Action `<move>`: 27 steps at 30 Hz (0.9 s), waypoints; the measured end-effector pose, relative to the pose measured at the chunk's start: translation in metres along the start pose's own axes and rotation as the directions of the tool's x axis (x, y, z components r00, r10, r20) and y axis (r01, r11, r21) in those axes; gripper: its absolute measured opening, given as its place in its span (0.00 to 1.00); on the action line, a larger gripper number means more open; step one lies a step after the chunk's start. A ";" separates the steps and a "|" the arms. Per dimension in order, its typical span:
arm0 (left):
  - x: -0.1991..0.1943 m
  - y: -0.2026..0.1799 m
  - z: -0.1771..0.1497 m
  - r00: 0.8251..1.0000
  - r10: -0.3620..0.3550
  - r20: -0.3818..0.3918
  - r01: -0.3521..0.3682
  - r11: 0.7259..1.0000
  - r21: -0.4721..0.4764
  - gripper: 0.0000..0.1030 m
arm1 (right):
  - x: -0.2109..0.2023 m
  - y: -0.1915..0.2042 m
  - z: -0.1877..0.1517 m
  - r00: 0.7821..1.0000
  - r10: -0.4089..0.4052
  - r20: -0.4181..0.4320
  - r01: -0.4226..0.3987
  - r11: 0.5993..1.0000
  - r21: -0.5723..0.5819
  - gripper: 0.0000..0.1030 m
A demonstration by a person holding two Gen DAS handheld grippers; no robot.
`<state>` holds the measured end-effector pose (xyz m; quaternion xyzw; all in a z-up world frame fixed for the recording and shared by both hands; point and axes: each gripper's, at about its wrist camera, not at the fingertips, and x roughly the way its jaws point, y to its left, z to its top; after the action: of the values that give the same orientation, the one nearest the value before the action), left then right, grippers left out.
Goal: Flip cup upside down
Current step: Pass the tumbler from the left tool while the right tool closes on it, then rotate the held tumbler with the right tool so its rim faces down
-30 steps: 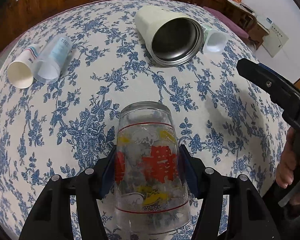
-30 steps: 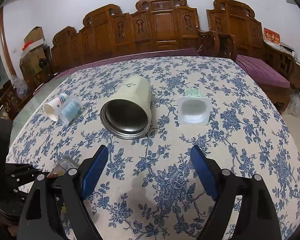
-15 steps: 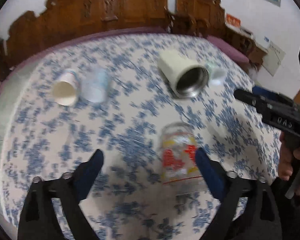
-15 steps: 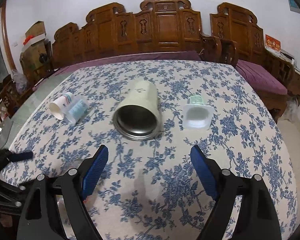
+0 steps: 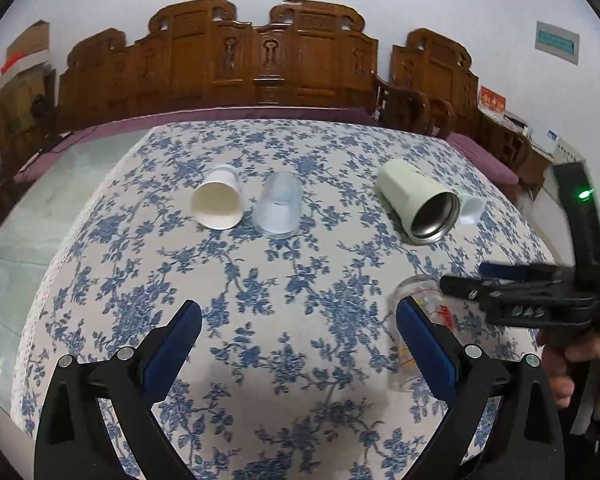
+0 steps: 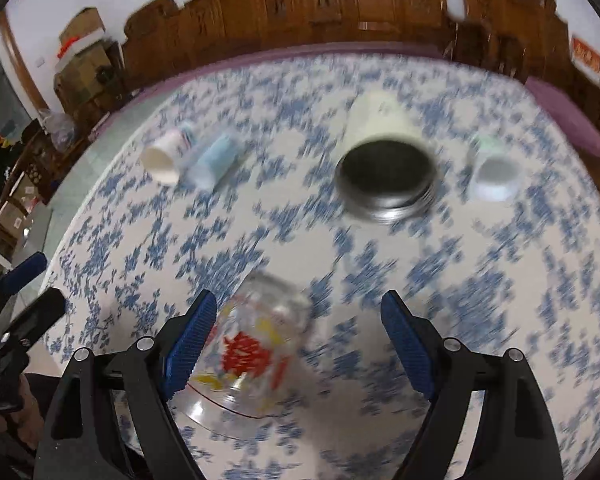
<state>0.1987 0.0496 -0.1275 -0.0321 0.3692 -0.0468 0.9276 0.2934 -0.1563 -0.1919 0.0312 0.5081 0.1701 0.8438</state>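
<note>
A clear glass cup (image 5: 418, 322) with red and yellow print stands upside down on the floral tablecloth, base up. In the right wrist view the glass cup (image 6: 252, 344) is blurred, just inside the left finger. My left gripper (image 5: 298, 336) is open and empty, drawn back with the glass behind its right finger (image 5: 424, 344). My right gripper (image 6: 296, 336) is open and empty; it also shows in the left wrist view (image 5: 476, 280), beside the glass.
A cream steel-lined tumbler (image 5: 418, 206) lies on its side at the back right with a small white cup (image 5: 470, 206) behind it. A paper cup (image 5: 218, 204) and a clear plastic cup (image 5: 278, 210) lie at the back left. Wooden chairs (image 5: 260, 64) stand behind the table.
My left gripper let go of the upside-down glass and pulled back and up. My right gripper swung left toward the glass, which now sits between its fingers.
</note>
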 end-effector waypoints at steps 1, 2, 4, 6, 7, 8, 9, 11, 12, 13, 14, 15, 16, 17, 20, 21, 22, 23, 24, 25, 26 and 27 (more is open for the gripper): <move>0.000 0.003 0.000 1.000 0.003 0.001 -0.003 1.000 -0.003 0.91 | 0.005 0.002 0.000 1.000 0.003 -0.017 -0.003 1.000 0.009 0.83; 0.001 0.005 -0.001 1.000 0.014 0.003 -0.014 1.000 0.003 0.91 | 0.012 0.003 -0.001 0.999 0.004 -0.044 -0.003 1.000 0.022 0.83; 0.002 0.008 -0.002 0.999 0.038 0.004 -0.038 0.999 0.015 0.91 | 0.023 0.005 0.000 0.996 0.016 -0.090 -0.011 0.999 0.050 0.83; 0.004 0.012 0.000 0.998 0.055 0.009 -0.055 0.998 0.017 0.91 | 0.034 0.006 0.001 0.991 0.026 -0.130 -0.017 0.997 0.076 0.83; 0.003 0.013 0.000 0.998 0.055 0.012 -0.055 0.998 0.016 0.91 | 0.036 0.007 0.001 0.990 0.030 -0.141 -0.018 0.996 0.083 0.83; 0.003 0.015 0.001 0.998 0.053 0.015 -0.053 0.998 0.014 0.91 | 0.040 0.008 0.001 0.987 0.033 -0.158 -0.019 0.996 0.087 0.83; 0.003 0.016 0.001 0.999 0.052 0.015 -0.052 0.999 0.013 0.91 | 0.043 0.008 0.001 0.985 0.032 -0.170 -0.017 0.996 0.089 0.81; 0.005 0.018 0.001 0.999 0.041 0.007 -0.041 0.999 0.010 0.91 | 0.052 0.011 0.002 0.977 0.034 -0.209 -0.015 0.996 0.091 0.76; 0.005 0.018 0.001 0.999 0.037 0.005 -0.038 0.999 0.010 0.91 | 0.054 0.011 0.003 0.975 0.034 -0.218 -0.014 0.996 0.093 0.75; 0.006 0.018 0.001 0.999 0.036 0.006 -0.036 0.999 0.011 0.91 | 0.056 0.012 0.004 0.974 0.026 -0.226 -0.006 0.996 0.088 0.73; 0.005 0.017 0.001 0.999 0.033 0.007 -0.033 0.999 0.012 0.91 | 0.058 0.014 0.005 0.972 0.019 -0.232 0.000 0.997 0.081 0.72; 0.005 0.017 0.001 1.000 0.030 0.008 -0.030 0.999 0.013 0.91 | 0.061 0.016 0.006 0.971 0.009 -0.238 0.009 0.997 0.074 0.72; 0.005 0.017 0.001 1.000 0.028 0.008 -0.029 1.000 0.013 0.91 | 0.062 0.018 0.007 0.971 -0.005 -0.239 0.020 0.998 0.062 0.71; 0.005 0.017 0.001 1.000 0.027 0.009 -0.028 1.000 0.012 0.91 | 0.062 0.019 0.008 0.970 -0.014 -0.242 0.027 0.998 0.053 0.69; 0.004 0.017 0.001 1.000 0.026 0.009 -0.026 1.000 0.010 0.91 | 0.062 0.021 0.009 0.971 -0.020 -0.238 0.030 0.999 0.042 0.64; 0.004 0.017 0.001 1.000 0.025 0.010 -0.025 1.000 0.010 0.91 | 0.061 0.022 0.009 0.973 -0.026 -0.231 0.036 0.999 0.039 0.62; 0.004 0.017 0.001 1.000 0.025 0.011 -0.025 1.000 0.010 0.91 | 0.061 0.022 0.009 0.973 -0.028 -0.228 0.038 0.999 0.036 0.60; 0.004 0.017 0.001 1.000 0.026 0.010 -0.026 1.000 0.010 0.91 | 0.059 0.024 0.008 0.974 -0.029 -0.224 0.036 0.999 0.028 0.58; 0.004 0.017 0.001 1.000 0.025 0.009 -0.025 1.000 0.010 0.91 | 0.058 0.025 0.008 0.975 -0.030 -0.219 0.036 0.999 0.021 0.58; 0.004 0.017 0.001 1.000 0.024 0.009 -0.025 1.000 0.010 0.91 | 0.056 0.026 0.008 0.977 -0.030 -0.213 0.034 0.999 0.016 0.57; 0.004 0.017 0.001 1.000 0.025 0.009 -0.025 1.000 0.010 0.91 | 0.052 0.026 0.007 0.979 -0.028 -0.203 0.030 1.000 0.008 0.57; 0.004 0.017 0.001 1.000 0.024 0.009 -0.024 1.000 0.010 0.91 | 0.048 0.025 0.007 0.980 -0.027 -0.195 0.028 1.000 0.002 0.57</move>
<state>0.2033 0.0656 -0.1315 -0.0231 0.3654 -0.0373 0.9298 0.3133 -0.1164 -0.2238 0.0094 0.5890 0.1597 0.7921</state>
